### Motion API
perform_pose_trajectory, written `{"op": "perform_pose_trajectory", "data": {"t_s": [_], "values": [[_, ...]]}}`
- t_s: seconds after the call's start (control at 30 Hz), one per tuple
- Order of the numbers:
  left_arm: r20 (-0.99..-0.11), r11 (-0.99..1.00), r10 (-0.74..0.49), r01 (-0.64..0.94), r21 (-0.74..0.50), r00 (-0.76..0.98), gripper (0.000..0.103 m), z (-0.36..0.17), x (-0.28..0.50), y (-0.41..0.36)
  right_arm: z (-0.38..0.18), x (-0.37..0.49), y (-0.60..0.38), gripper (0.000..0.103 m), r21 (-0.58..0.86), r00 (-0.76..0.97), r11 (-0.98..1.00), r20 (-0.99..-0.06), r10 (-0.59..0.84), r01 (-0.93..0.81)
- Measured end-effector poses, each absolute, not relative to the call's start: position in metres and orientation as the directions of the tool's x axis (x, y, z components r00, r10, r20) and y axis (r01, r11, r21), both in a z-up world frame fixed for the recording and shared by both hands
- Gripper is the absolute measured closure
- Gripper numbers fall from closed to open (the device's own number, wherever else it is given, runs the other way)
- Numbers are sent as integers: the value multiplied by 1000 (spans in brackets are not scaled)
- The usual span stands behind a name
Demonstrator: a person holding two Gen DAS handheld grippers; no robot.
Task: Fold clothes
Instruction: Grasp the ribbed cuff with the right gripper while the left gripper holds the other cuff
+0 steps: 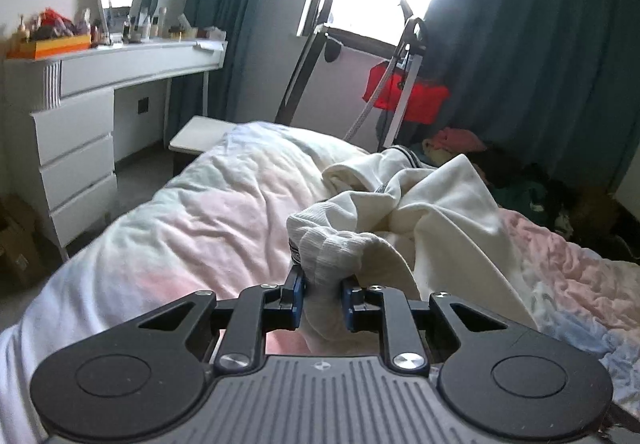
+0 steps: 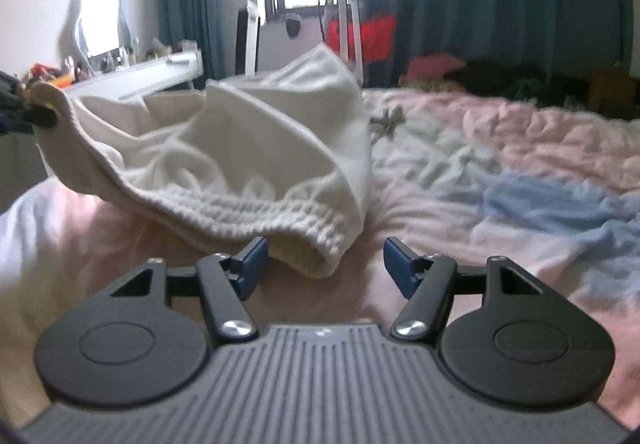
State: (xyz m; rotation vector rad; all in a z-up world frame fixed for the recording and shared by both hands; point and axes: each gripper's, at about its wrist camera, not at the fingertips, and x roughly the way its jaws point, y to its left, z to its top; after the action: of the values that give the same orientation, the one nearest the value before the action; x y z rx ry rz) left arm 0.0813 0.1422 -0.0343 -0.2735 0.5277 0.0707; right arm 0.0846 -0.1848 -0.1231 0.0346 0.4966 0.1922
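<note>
Gripping a cream garment (image 1: 420,212) on the bed (image 1: 180,228).
Left tool (image 1: 323,294) is clamped on the ribbed hem, lifting that end; right tool (image 2: 325,264) gapes wide, its pads either side of the hem's other corner (image 2: 316,248), near the bed's front edge.

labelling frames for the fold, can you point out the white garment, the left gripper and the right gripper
white garment (image 2: 248,148): right wrist view, on its bunched middle panel.
left gripper (image 1: 323,298): left wrist view, midway between fingertips, shut on the ribbed hem.
right gripper (image 2: 325,264): right wrist view, midway between open fingertips.
</note>
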Motion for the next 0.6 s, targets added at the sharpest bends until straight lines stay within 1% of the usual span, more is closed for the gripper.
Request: {"op": "perform_pose_trajectory", "data": {"t_s": [0.07,0.17,0.27,0.3,0.33,0.4,0.47,0.5,0.53,0.6], "values": [[-510,956,-16,-136,-259,860,82,-37,83,147,-131,96,-185,36,106,854,983,-489,181,-148],[-516,948,-34,-136,-288,856,81,-40,87,153,-134,108,-188,36,141,875,980,-446,187,-138],[-525,943,-42,-140,-303,850,81,-44,90,157,-136,123,-195,36,227,866,968,-455,205,-110],[-529,944,-36,-145,-296,848,81,-45,92,155,-138,128,-197,41,259,861,960,-459,219,-106],[-534,945,-30,-150,-290,845,81,-46,94,154,-139,132,-198,51,280,855,954,-464,231,-106],[-543,947,-18,-160,-278,839,80,-48,97,151,-143,136,-195,57,284,844,952,-477,245,-117],[-552,949,-6,-169,-265,834,80,-51,101,148,-140,133,-193,63,268,850,955,-466,246,-129],[-557,950,0,-174,-259,831,80,-52,102,147,-137,131,-193,68,263,855,955,-456,247,-135],[-561,951,6,-179,-253,828,80,-53,104,146,-134,129,-195,77,263,861,955,-444,248,-140],[-557,952,16,-182,-245,831,80,-53,102,144,-124,125,-198,82,263,874,954,-419,246,-143]]}}
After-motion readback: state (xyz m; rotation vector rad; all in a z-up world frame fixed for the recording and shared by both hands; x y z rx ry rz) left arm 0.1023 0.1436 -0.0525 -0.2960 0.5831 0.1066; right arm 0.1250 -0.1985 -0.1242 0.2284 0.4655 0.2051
